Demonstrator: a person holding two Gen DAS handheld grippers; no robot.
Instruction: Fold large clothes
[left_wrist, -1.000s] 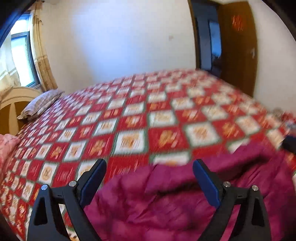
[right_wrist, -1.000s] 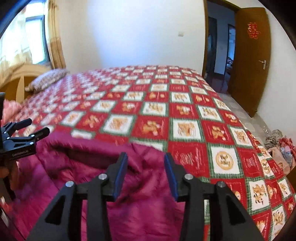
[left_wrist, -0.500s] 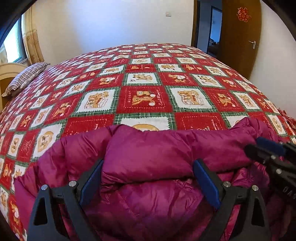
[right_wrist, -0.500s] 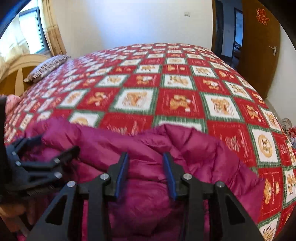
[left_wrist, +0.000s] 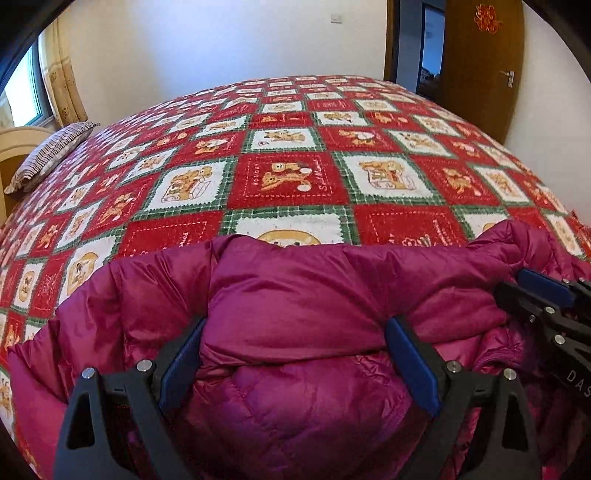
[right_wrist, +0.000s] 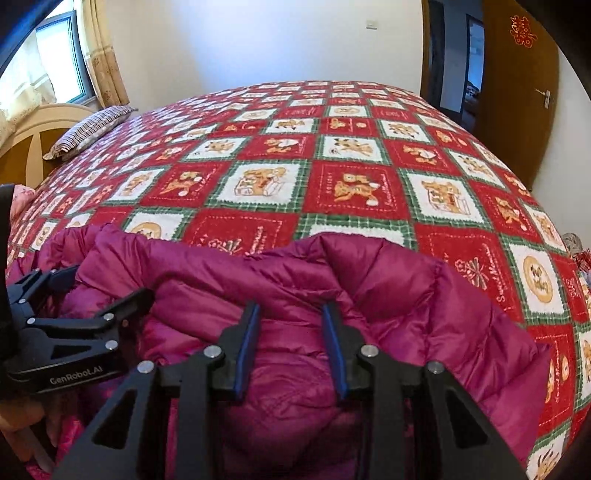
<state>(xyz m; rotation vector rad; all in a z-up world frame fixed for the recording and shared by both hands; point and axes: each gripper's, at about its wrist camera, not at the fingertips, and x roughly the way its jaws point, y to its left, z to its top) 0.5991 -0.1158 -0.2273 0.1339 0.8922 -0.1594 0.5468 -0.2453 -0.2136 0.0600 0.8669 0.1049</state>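
Note:
A magenta puffer jacket (left_wrist: 295, 295) lies bunched at the near edge of the bed; it also shows in the right wrist view (right_wrist: 388, 295). My left gripper (left_wrist: 295, 354) is open wide, its blue pads on either side of a thick fold of the jacket. My right gripper (right_wrist: 291, 343) has its jaws partly open with jacket fabric between the pads. The right gripper also shows at the right edge of the left wrist view (left_wrist: 546, 306), and the left gripper at the left of the right wrist view (right_wrist: 74, 314).
A red, white and green checked bedspread (left_wrist: 295, 166) covers the bed. A striped pillow (left_wrist: 51, 151) lies at the far left by the headboard (right_wrist: 22, 140) and window. A brown door (right_wrist: 517, 92) stands open at the far right.
Both grippers have come down and forward onto the jacket. The jacket's top edge now lies further onto the bedspread. The right jaws have stayed about as narrow as before.

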